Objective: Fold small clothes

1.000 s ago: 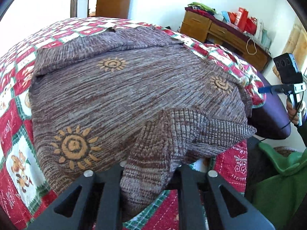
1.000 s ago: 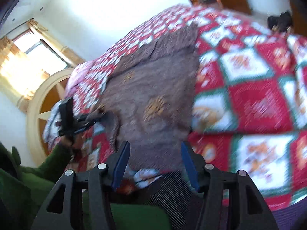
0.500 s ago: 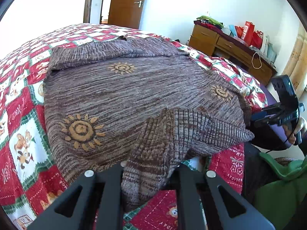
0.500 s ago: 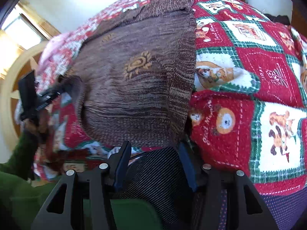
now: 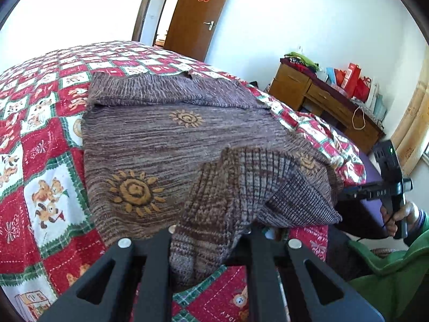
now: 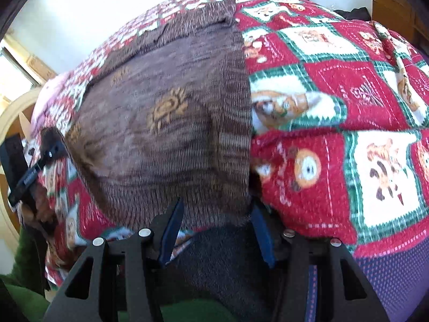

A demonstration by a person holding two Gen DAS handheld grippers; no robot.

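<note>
While the left gripper (image 5: 211,234) keeps its pinch on the sweater (image 5: 171,145) hem above the quilt (image 5: 40,161), the right gripper (image 6: 214,222) has come to the other corner, jaws apart, it seems holding nothing yet.

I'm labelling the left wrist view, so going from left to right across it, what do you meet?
Quilt → brown sweater, its ribbed hem pinched in the left gripper → wooden dresser → right gripper → green sleeve.
</note>
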